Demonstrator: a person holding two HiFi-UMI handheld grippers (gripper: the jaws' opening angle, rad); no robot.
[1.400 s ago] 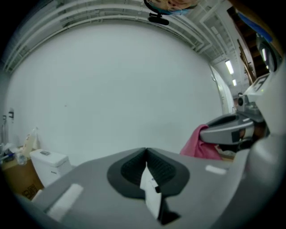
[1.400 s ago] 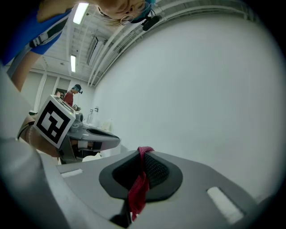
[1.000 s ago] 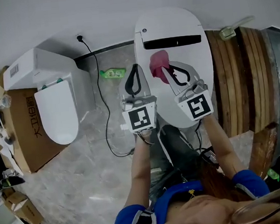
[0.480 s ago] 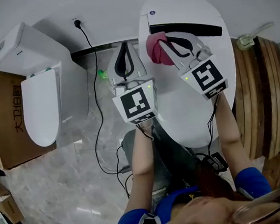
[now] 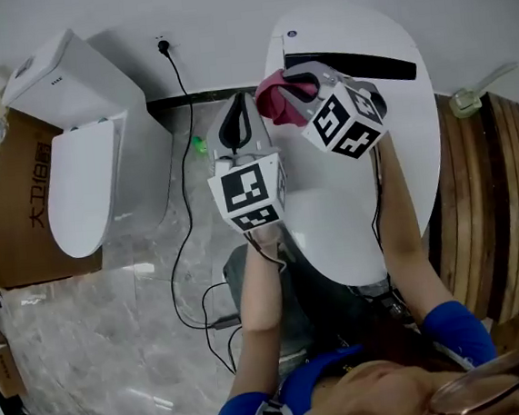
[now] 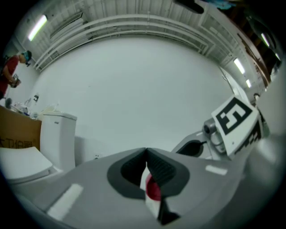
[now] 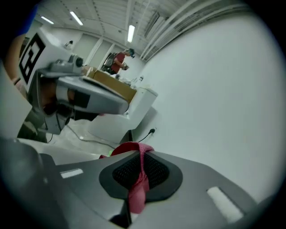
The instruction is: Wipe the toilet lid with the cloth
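right hand-held gripper (image 5: 296,94) pinches pink cloth (image 5: 272,100), strip along jaw seam, at toilet lid (image 5: 359,201) far end; lid long axis runs toward wall (image 5: 131,14); left hand-held gripper (image 5: 238,102) pressed together, empty

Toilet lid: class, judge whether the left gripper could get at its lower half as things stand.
Probably yes. The left gripper hangs shut just beside the left edge of the toilet lid, nothing between them; the right gripper, shut on the cloth, is at the lid's far end.

Pink cloth (image 5: 272,100); white toilet lid (image 5: 351,211); grey marbled floor (image 5: 116,325); brown cardboard box (image 5: 10,226).
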